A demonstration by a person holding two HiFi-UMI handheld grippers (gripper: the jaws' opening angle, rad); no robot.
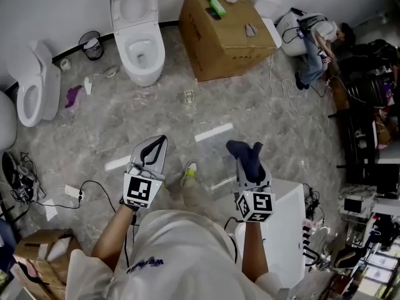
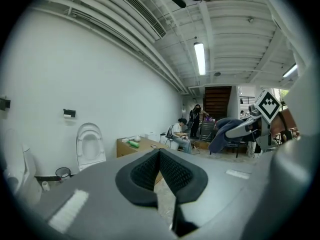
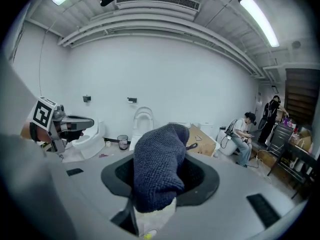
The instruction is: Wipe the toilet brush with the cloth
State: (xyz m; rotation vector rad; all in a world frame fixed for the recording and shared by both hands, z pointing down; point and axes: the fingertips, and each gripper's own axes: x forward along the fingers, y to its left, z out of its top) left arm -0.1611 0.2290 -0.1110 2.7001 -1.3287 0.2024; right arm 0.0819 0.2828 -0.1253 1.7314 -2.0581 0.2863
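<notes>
While both grippers were held up in front of the person, no wiping had begun, by my reading. The right gripper (image 1: 252,167) was clamped on the cloth (image 3: 157,169), a dark blue knitted piece bunched between the pads and flopped over their front. The left gripper (image 2: 160,156) had its jaws drawn together at the tips with nothing between them.

Brush: not found in any view. The floor round the toilet (image 1: 139,33) carried small litter, among it a purple scrap (image 1: 74,95) and a pale item (image 1: 109,72), all too small to name. A black bin (image 1: 92,45) stood just left of the toilet.

Progress, as a judgement:
- Done: cloth in hand.
- Left: locate the brush, take it (probably with the free left gripper), bring cloth to it, wipe.
- Both grippers were well apart from the toilet area, so an approach seemed to come first.

Writing:
- Box (image 1: 225,30): dark print on its side face, too small to read.
- Green bottle (image 1: 217,6) on the box: no label legible.
- Shirt (image 1: 147,264): blue lettering, blurred, unreadable.
- Marker cubes on the grippers: black-and-white square patterns only, no text.
</notes>
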